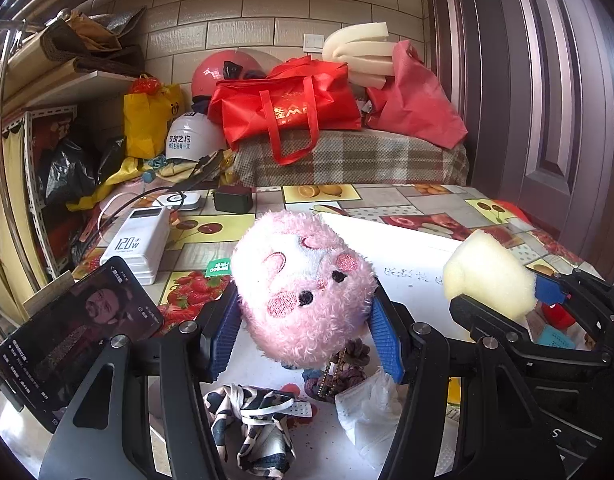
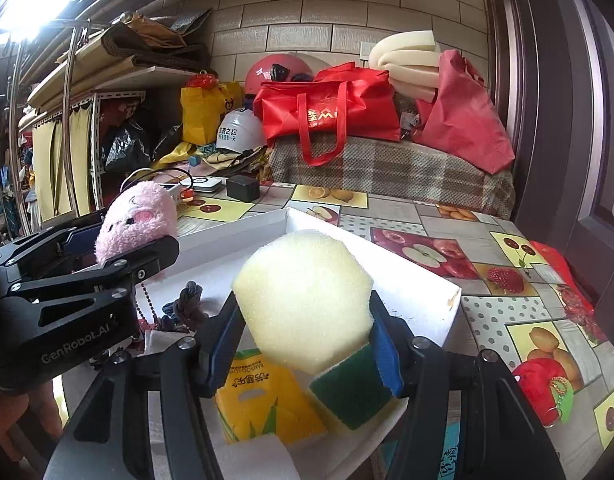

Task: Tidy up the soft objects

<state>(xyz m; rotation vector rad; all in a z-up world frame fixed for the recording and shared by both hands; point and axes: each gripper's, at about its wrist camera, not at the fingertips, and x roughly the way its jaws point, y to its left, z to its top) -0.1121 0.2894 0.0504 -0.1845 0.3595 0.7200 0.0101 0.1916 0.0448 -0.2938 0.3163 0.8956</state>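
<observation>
white tray (image 2: 407, 280) sits open on the fruit-print table (image 2: 487, 304), probably the drop spot for soft stuff. left gripper (image 1: 307, 312) is half closed on a pink plush toy (image 1: 303, 288), pads squeezing its sides, lifted clear over the tray edge. right gripper (image 2: 307, 332) is half closed on a yellow sponge (image 2: 307, 300), held above the tray. both gripped low so they don't slip. scarf (image 1: 255, 420) and green-backed sponge (image 2: 353, 388) wait below.

Location: cluttered domestic storage room. Indicators: tiled wall (image 1: 243, 4); panelled wooden door (image 1: 547, 120); shelving (image 2: 107, 76) stacked with cardboard; red tote bag (image 1: 287, 108), helmets (image 1: 223, 72) and foam roll (image 1: 359, 48) piled on a plaid-covered surface; worktop (image 2: 487, 280) under a fruit-print oilcloth.
</observation>
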